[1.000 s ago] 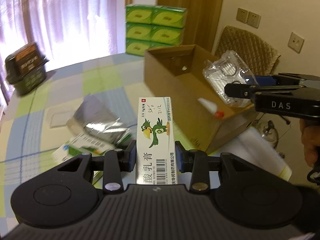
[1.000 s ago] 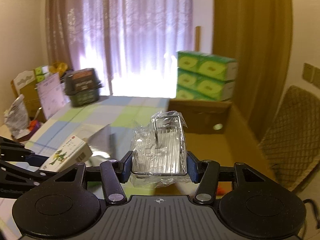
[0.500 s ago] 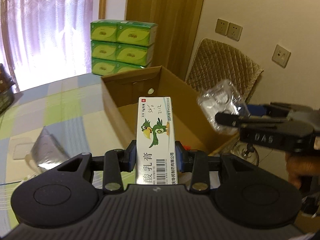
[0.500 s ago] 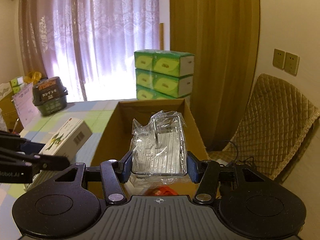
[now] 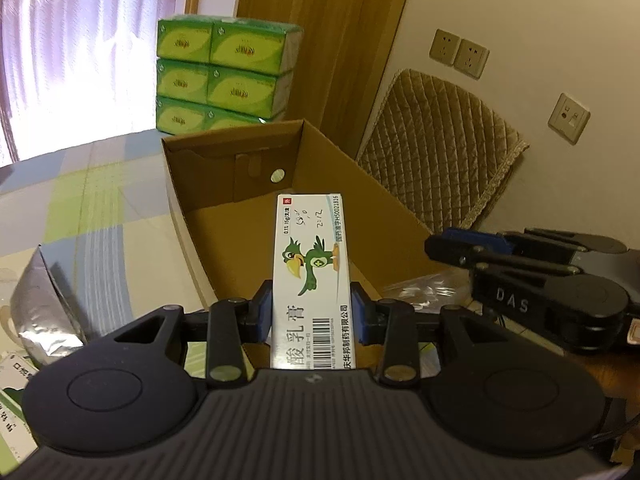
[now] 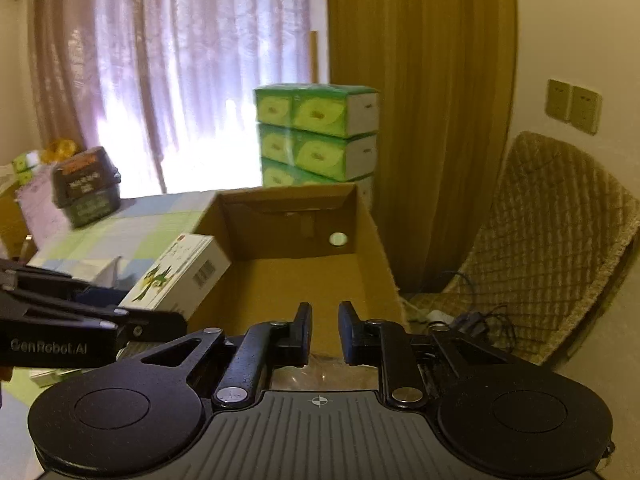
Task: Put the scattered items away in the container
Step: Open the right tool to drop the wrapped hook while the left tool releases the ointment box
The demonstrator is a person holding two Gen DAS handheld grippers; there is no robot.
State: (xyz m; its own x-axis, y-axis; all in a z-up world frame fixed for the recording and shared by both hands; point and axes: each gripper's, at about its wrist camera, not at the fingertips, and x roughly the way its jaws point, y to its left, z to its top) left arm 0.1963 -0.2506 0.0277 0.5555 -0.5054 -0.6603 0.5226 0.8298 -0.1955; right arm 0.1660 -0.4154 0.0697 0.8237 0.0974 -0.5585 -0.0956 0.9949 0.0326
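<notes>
Cardboard, brown and open-topped, the box [image 5: 384, 216] is sitting under my left gripper [image 5: 311, 308], which is clamping a white carton with a green parrot [image 5: 311, 272], code H50021816, above it. Right view: my right gripper [image 6: 325, 332] is hanging released, fingers parted, over crinkled clear plastic packaging [image 6: 320, 372] in the box.
</notes>
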